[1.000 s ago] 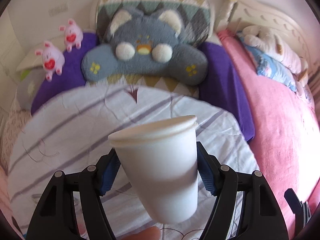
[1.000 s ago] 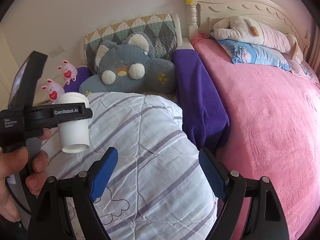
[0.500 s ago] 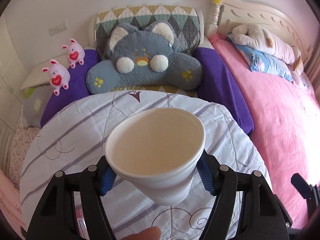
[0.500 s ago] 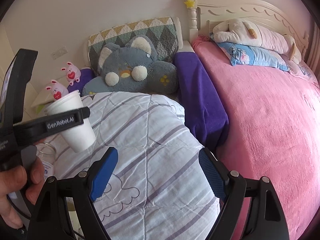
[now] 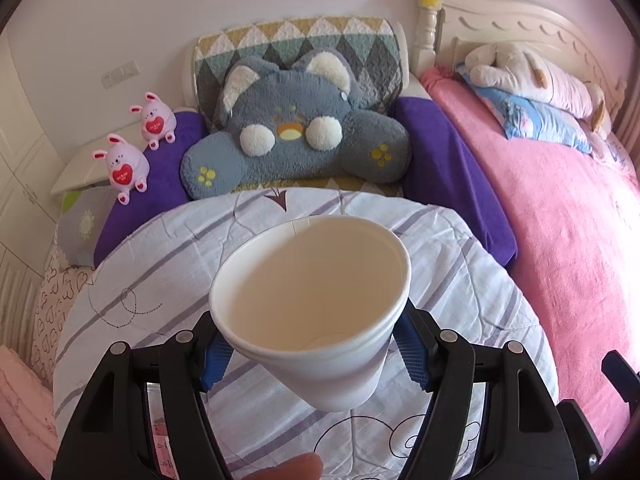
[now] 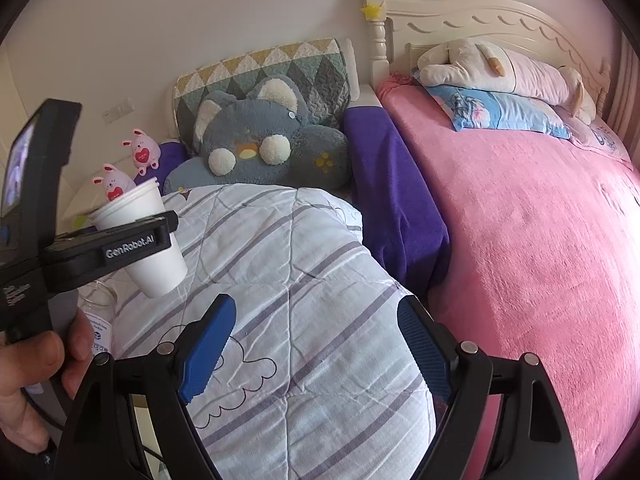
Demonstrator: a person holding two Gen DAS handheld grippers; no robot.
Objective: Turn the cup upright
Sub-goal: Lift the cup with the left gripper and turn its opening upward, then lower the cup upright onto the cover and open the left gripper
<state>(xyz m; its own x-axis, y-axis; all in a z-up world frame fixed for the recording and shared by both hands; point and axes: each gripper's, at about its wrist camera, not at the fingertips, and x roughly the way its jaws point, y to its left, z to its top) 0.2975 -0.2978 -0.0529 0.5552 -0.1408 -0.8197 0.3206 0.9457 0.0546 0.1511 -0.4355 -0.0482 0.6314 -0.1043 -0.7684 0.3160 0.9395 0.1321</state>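
Observation:
A white paper cup [image 5: 316, 312] is held in my left gripper [image 5: 312, 356], mouth up and tilted toward the camera, so its empty inside shows. The blue pads [image 5: 412, 356] press its lower sides. The cup hangs in the air above the striped quilt [image 5: 460, 264]. In the right wrist view the cup [image 6: 140, 236] shows at the far left, tilted, clamped in the left gripper [image 6: 132, 240]. My right gripper [image 6: 316, 344] is open and empty over the quilt [image 6: 304, 272].
A grey plush cushion [image 5: 296, 136] and two small pink bunnies [image 5: 124, 164] lie behind the quilt. A purple blanket [image 6: 396, 200] and a pink bed [image 6: 528, 240] lie to the right. A clear glass jar [image 6: 98, 312] stands at the left, below the cup.
My left gripper has turned the cup from a side-on pose to mouth up and tilted forward, showing its inside. The right gripper has barely moved.

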